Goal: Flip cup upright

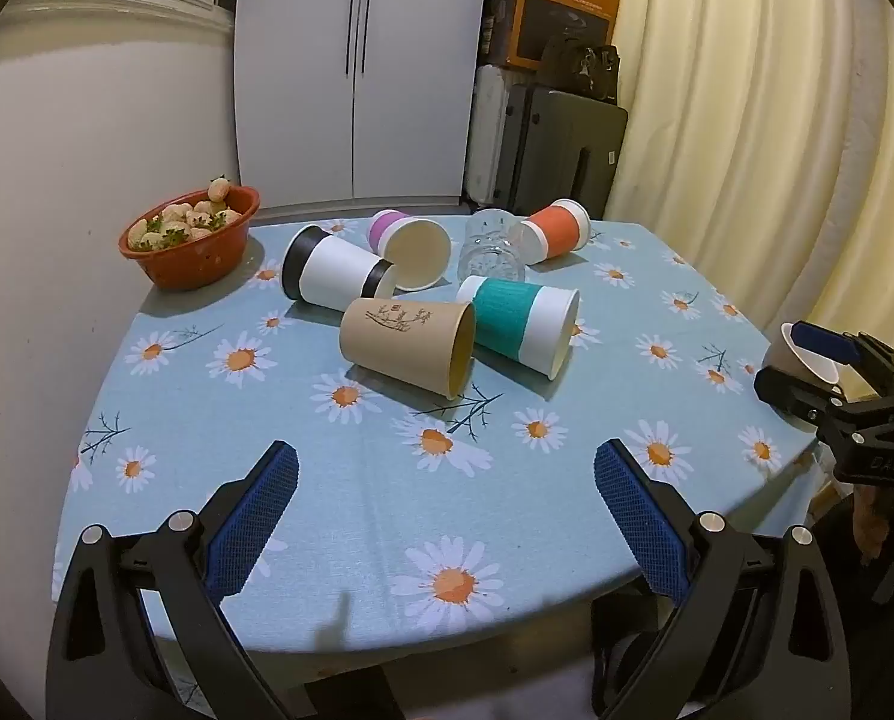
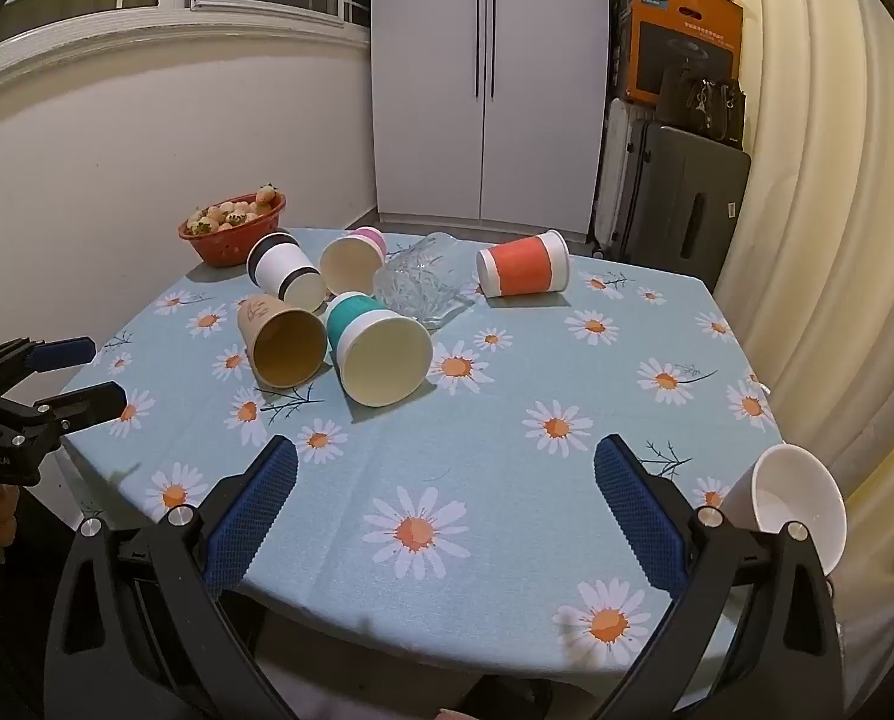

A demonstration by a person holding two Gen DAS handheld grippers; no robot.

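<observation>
Right wrist view: a white cup [image 2: 798, 504] stands upright at the counter's [image 2: 507, 480] 4 o'clock edge, just beside the right gripper's [image 2: 446, 489] right finger; those fingers are spread wide, grasping nothing. Toward 11 o'clock, six cups lie on their sides in a cluster: a brown cup [image 2: 282, 342], teal cup [image 2: 375, 354], black-banded cup [image 2: 285, 273], pink cup [image 2: 351, 261], glass [image 2: 423, 285], and, a little apart at 1 o'clock, an orange cup [image 2: 522, 264]. A strawberry bowl [image 2: 231, 225] sits at 10 o'clock. The left gripper [image 1: 446, 489] hovers with fingers likewise released.
</observation>
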